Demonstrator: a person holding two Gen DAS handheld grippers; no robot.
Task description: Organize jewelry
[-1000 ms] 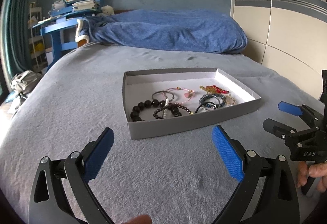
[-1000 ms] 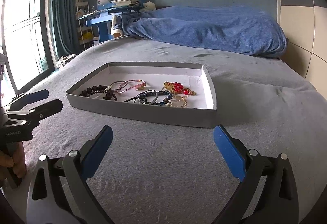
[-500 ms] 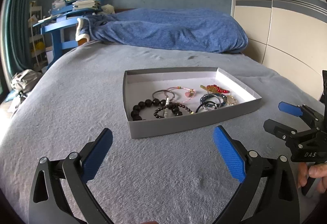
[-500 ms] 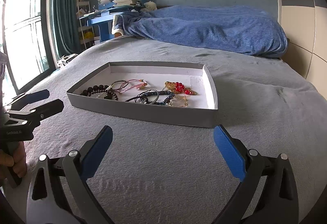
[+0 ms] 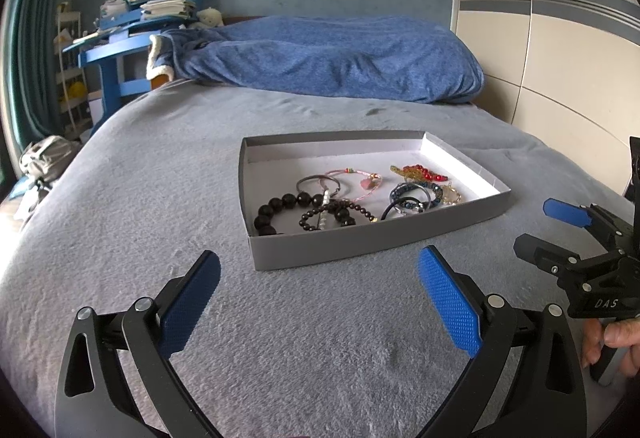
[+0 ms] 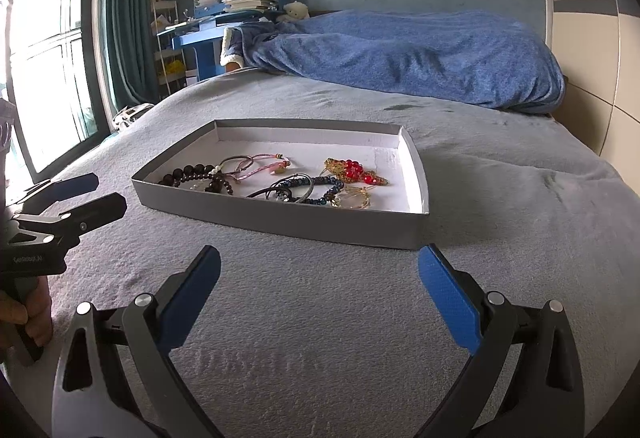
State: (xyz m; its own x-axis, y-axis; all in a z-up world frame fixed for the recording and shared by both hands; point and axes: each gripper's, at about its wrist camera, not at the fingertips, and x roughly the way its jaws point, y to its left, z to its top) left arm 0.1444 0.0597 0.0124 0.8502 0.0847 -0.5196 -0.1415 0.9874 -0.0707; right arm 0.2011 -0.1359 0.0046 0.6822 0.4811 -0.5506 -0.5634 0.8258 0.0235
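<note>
Left wrist view. One shallow grey cardboard tray [image 5: 360, 242] on the grey bedspread [image 5: 140, 198], ahead of the left gripper [image 5: 319, 300] and apart from it; long axis running left to right, far right corner swung away toward the wardrobe [image 5: 560, 58]. Inside, all gathered in the near half: one black large-bead bracelet [image 5: 280, 208] at the left, one black small-bead bracelet [image 5: 340, 212] touching it, one grey cord loop [image 5: 316, 182], one pink cord bracelet [image 5: 354, 180], one dark blue bead bracelet [image 5: 416, 194], one red-and-gold piece [image 5: 418, 173] at the far right, one thin gold piece [image 5: 450, 194] beside the right wall. Exact count of the tangled strands not determinable. Left gripper fingers spread wide, nothing between the two blue pads [image 5: 188, 308]. Right gripper [image 5: 546, 228] at the right edge, fingers apart, empty, held by a hand [image 5: 612, 342].

Right wrist view. Same tray [image 6: 320, 226] ahead of the right gripper [image 6: 319, 296], long axis left to right, near right corner closest. Black beads [image 6: 192, 174] at the left, pink cord [image 6: 264, 160] and blue beads [image 6: 320, 190] mid-tray, red beads [image 6: 354, 170] toward the right. Right gripper fingers wide apart, empty. Left gripper [image 6: 82, 194] at the left edge, fingers parted, empty. One blue blanket [image 6: 420, 54] bunched at the head of the bed.
</note>
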